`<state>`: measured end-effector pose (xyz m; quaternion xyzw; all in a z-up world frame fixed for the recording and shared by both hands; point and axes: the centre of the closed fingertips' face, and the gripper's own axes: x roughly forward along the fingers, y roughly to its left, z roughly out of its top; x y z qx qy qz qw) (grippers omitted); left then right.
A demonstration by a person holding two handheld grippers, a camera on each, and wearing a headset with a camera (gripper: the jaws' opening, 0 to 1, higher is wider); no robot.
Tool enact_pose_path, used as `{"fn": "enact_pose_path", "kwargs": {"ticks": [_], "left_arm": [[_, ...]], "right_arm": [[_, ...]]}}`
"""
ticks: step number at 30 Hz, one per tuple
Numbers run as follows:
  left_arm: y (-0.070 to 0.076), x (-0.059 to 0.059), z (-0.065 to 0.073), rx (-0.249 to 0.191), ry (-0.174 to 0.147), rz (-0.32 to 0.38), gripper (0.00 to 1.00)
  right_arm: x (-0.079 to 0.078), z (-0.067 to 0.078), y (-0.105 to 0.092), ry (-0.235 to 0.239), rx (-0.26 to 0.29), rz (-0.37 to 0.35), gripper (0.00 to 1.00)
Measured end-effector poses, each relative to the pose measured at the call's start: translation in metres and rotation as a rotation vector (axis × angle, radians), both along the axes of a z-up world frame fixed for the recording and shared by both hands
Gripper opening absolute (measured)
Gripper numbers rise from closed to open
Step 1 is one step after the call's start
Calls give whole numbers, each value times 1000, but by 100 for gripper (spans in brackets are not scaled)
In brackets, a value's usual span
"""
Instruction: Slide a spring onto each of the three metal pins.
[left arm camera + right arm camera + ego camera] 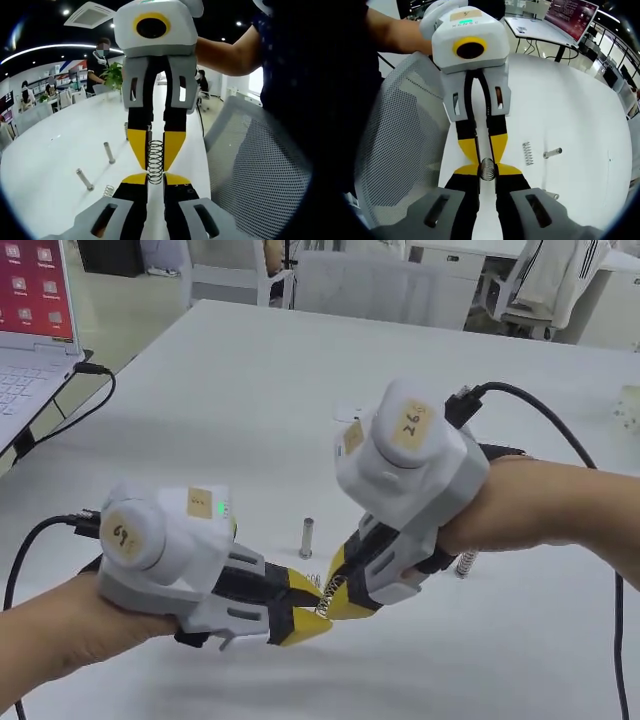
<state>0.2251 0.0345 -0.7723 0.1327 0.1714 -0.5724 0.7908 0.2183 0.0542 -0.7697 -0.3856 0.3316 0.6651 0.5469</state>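
A small steel spring [325, 598] hangs above the white table [230, 390], pinched from both sides. My left gripper [314, 608] comes in from the lower left and is shut on one end. My right gripper [337, 588] reaches down from the upper right, shut on the spring along its length. In the left gripper view the spring [156, 160] runs up between the right gripper's yellow fingers [173, 145], its lower end in my left gripper [156, 178]. In the right gripper view my right gripper [488, 175] holds the spring [488, 169], seen end-on. One pin [307, 537] stands just behind; two pins [108, 152] [85, 179] stand apart.
Loose springs lie on the table: one spring [466, 562] under my right wrist, another spring [108, 190] near the pins. A laptop [30, 310] and its cable [75, 410] sit at the far left. A mesh chair [250, 165] stands by the table edge.
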Motion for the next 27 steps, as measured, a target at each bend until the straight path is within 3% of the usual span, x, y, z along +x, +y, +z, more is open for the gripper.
{"fn": "enact_pose_path", "kwargs": {"ticks": [11,27], "left_arm": [[9,2,-2,-6,20,36,14],[35,13,2,-23,11,138,35]], "right_arm": [[11,1,-10,-20,-30,-17,8],[30,5,-27,-47,-50,-64,8]]}}
